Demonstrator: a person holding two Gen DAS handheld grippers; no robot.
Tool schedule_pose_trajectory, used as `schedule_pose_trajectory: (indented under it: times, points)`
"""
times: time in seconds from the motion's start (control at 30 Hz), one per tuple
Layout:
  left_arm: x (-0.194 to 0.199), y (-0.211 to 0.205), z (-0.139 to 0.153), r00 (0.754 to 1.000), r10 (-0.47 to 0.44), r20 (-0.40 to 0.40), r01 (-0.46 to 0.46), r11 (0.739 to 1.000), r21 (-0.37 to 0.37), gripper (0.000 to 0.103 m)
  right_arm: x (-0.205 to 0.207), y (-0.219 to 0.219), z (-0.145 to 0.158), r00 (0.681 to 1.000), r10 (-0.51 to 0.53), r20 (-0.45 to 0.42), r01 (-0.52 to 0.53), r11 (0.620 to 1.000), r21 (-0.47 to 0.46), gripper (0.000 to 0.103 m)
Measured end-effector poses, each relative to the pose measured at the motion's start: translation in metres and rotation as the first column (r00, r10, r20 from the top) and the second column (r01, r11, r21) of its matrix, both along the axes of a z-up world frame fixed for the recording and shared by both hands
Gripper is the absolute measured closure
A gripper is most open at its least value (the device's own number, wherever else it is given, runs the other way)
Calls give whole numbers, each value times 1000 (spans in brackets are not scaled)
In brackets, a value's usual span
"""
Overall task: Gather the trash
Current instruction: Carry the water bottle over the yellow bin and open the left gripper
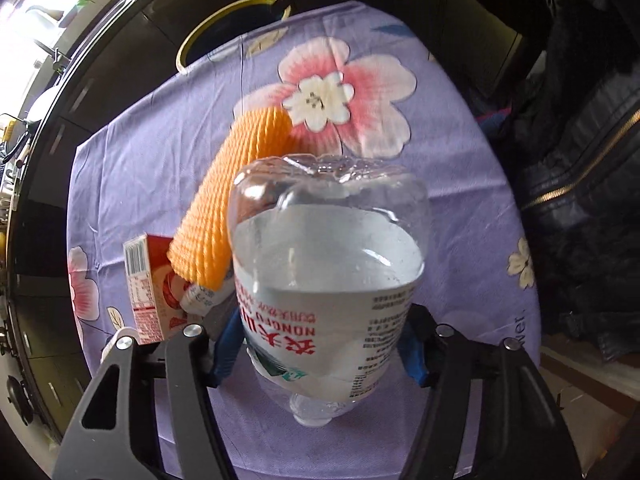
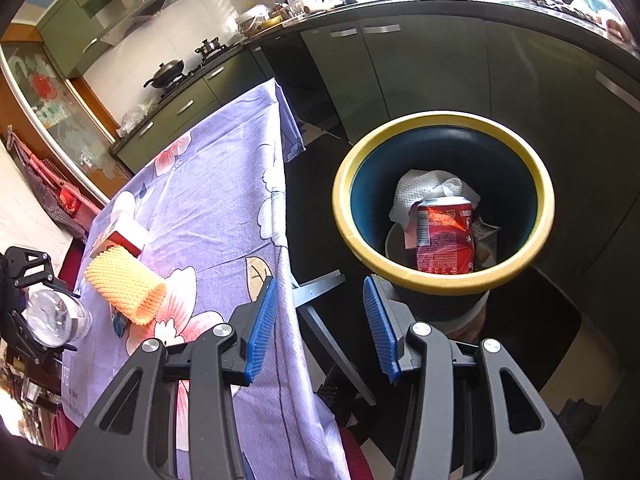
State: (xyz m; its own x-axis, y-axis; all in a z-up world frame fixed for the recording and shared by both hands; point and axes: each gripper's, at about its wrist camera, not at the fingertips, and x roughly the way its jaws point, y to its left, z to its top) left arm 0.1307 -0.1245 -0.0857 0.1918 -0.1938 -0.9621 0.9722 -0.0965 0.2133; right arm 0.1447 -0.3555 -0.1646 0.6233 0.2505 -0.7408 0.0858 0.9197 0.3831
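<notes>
Clear bottle [image 1: 326,280] hides left gripper [image 1: 320,340] pads; carton [image 1: 150,288] half-covered.

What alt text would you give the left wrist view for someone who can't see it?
The left tool grips a clear plastic water bottle by its labelled middle, base pointing away, above a purple floral tablecloth. Behind it lie an orange foam fruit net and a small red carton. A yellow-rimmed bin sits beyond the table's far edge.
</notes>
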Motion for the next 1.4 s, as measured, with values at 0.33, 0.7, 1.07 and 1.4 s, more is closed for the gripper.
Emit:
schedule_pose_trajectory:
  times: [0.33,0.7,1.07,1.4]
  points:
    - [-1,-23,22,1000,7,-30,-9,997,-75,42,-17,-24,-5,999,-44,11,44,998,40,58]
    - [12,-37,46,997,46,-61,-56,982,-180,42,-25,-30,-6,998,-59,22,57,996,67,58]
    - [33,-119,81,997,6,-72,-24,967,-254,42,-53,-60,5,989,-132,66,125,988,90,58]
    - [58,-261,93,990,-119,-72,89,941,-325,41,-75,-102,-12,974,-223,44,215,967,137,58]
